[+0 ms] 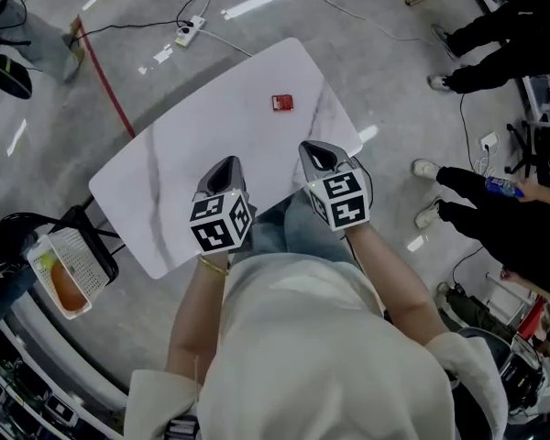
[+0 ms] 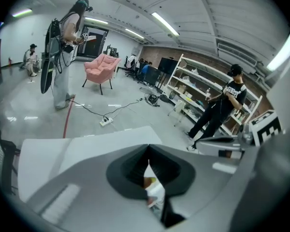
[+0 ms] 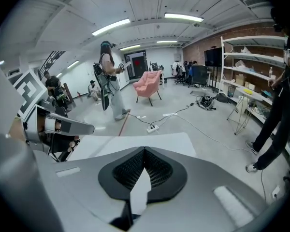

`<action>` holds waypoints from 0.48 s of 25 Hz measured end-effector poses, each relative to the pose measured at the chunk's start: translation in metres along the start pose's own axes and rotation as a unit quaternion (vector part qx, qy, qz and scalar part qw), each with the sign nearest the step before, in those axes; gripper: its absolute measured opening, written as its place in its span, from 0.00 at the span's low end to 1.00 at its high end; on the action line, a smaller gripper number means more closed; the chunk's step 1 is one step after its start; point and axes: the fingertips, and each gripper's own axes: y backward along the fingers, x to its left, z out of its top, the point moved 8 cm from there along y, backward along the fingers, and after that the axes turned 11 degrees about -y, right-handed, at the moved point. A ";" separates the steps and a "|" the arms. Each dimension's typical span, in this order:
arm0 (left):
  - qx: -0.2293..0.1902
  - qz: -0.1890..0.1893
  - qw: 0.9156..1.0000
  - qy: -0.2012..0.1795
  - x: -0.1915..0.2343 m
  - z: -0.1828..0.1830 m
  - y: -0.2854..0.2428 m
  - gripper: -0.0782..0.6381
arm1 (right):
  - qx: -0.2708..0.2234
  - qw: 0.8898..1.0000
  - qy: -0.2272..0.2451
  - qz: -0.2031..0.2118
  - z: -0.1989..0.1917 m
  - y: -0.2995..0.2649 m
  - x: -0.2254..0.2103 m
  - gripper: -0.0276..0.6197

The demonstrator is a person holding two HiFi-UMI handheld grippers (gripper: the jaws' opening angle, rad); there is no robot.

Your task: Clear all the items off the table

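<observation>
The white tabletop (image 1: 165, 168) stands slantwise on open floor. Both hand-held grippers, left (image 1: 225, 166) and right (image 1: 317, 151), hang over its near edge, jaws together, holding nothing. A red packet (image 1: 282, 103) lies near the far edge, open marble between

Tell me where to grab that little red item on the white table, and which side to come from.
Pinch the red item across two opposite edges, coming steeply from above. It lies flat and thin on the far part of the table, so there is probably no side face to catch. The right gripper is nearer, but its fingers are shut, so open them first.
</observation>
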 end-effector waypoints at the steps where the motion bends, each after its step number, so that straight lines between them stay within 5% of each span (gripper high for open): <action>1: 0.001 0.005 1.000 0.005 -0.001 -0.001 -0.003 0.12 | 0.005 1.000 0.005 0.004 0.001 -0.005 -0.004 0.04; 12: 0.013 0.064 0.995 0.080 0.001 -0.034 -0.052 0.12 | 0.069 0.995 0.061 0.045 -0.001 -0.078 -0.051 0.04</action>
